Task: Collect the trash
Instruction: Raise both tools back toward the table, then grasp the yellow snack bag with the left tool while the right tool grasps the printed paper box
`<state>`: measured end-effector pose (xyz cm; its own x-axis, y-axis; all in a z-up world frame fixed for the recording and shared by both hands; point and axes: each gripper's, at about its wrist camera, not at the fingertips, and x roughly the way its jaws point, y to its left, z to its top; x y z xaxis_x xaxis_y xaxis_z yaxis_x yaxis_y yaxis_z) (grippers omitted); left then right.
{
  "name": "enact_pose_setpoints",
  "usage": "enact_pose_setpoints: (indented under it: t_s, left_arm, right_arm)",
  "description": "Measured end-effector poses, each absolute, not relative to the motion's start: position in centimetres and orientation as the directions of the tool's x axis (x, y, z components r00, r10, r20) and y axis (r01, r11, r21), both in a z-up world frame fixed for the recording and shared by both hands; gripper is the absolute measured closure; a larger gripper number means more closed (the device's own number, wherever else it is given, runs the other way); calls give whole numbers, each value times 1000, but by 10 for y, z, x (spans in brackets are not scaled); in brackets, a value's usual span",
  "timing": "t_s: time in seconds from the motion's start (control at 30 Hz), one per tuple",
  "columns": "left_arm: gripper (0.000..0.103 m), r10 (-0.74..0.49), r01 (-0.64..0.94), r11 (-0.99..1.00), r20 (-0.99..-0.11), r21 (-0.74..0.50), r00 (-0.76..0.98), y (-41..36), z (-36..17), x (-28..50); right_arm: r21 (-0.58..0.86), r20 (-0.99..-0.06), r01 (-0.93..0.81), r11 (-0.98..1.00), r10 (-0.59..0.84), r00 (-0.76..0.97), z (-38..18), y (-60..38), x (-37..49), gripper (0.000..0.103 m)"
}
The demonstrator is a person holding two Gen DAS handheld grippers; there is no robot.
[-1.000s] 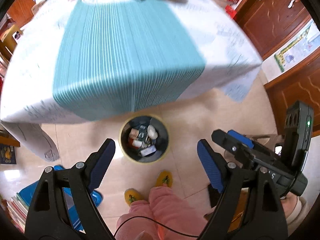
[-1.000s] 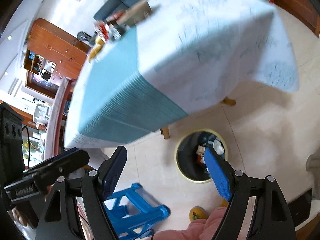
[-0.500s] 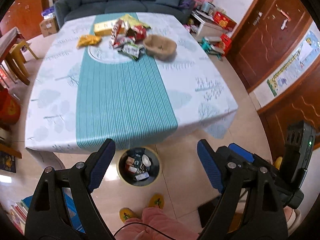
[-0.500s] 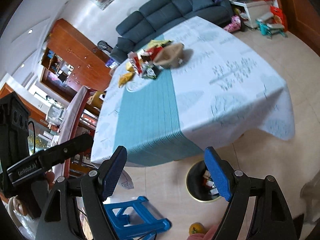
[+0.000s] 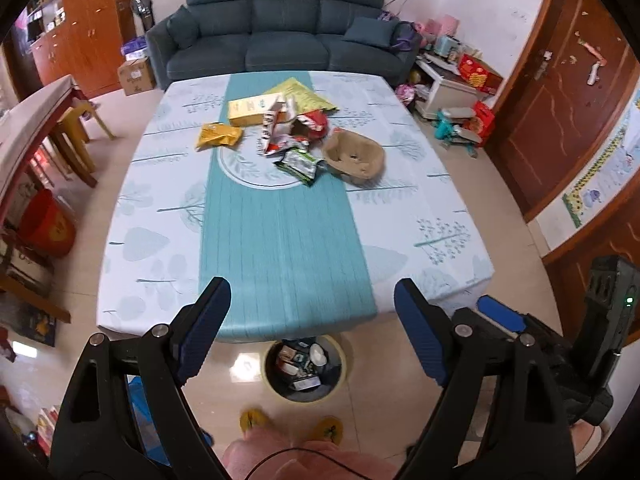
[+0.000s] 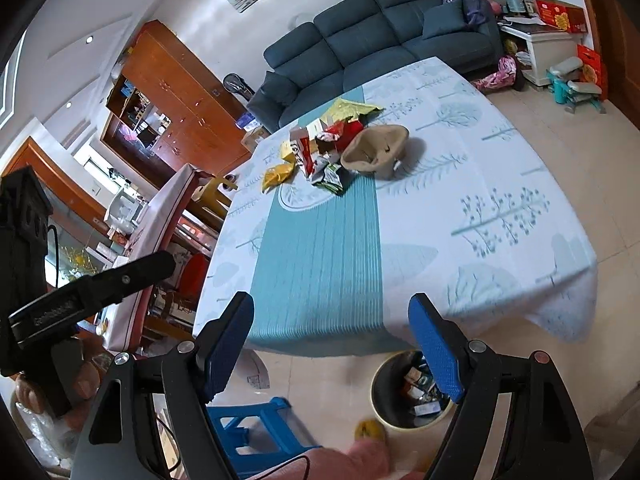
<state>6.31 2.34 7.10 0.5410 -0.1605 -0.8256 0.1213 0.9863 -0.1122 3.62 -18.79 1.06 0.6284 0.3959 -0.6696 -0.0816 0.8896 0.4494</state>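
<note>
A pile of trash lies at the far end of the table (image 5: 280, 240): a yellow box (image 5: 252, 110), an orange-yellow wrapper (image 5: 218, 136), red and white wrappers (image 5: 294, 132), a green packet (image 5: 300, 164) and a brown paper bowl (image 5: 354, 156). The pile also shows in the right wrist view (image 6: 332, 148). A round trash bin (image 5: 304, 368) holding several wrappers stands on the floor at the table's near edge; it also shows in the right wrist view (image 6: 412, 392). My left gripper (image 5: 310, 326) is open and empty above the bin. My right gripper (image 6: 332, 344) is open and empty at the near table edge.
A blue plastic stool (image 6: 256, 436) stands on the floor to the left of the bin. A dark sofa (image 5: 284, 40) is behind the table. A wooden table and chairs (image 5: 48, 120) stand on the left, wooden doors (image 5: 560, 120) on the right. My feet in yellow slippers (image 5: 292, 426) are by the bin.
Both grippers have risen and tilted up from the bin toward the table top. The whole table and the trash pile have come into view. Both jaws stay open.
</note>
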Motion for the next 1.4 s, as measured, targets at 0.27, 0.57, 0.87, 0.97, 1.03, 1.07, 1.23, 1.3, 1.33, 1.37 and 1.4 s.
enact_pose_setpoints:
  t_s: [0.27,0.57,0.87,0.97,1.03,1.07,1.23,1.3,1.33,1.37,1.4]
  left_arm:
    - [29,-134,69,991,-863,-114,487,57,50,121]
    - [33,-181,91,983,-903,-157,390,125,26,244]
    - [33,-198,123,978,-925,-166,324,181,-11,373]
    - [33,-212,136,975,-929,-178,302,188,-28,408]
    - [33,-231,135,971,-933,-200,278,192,-41,430]
    - [34,-240,134,968,-934,-211,266,194,-47,438]
    - [34,-262,124,963,-942,-240,211,199,-76,470]
    - [34,-276,120,959,-943,-257,184,202,-89,483]
    - [34,-281,119,957,-944,-263,175,202,-93,487]
    - [34,-286,120,956,-944,-269,164,202,-97,491]
    - [34,-294,122,953,-944,-277,150,201,-103,497]
  right_arm:
    - [415,-687,-96,905,381,619,14,-156,104,22]
    - [401,-716,-40,915,340,610,10,-84,219,27]
    - [304,-791,46,951,226,568,-31,-15,348,47]
    - [281,-813,64,958,202,546,-48,-2,382,48]
    - [253,-823,75,965,173,540,-59,7,404,49]
    - [246,-827,81,966,166,538,-62,8,411,50]
    - [222,-858,139,965,125,497,-89,7,440,69]
    - [216,-868,149,965,119,483,-97,7,447,79]
    - [222,-869,150,963,125,479,-101,6,449,82]
    - [228,-865,152,962,129,484,-102,5,450,82]
    - [232,-863,149,961,132,488,-103,5,451,83]
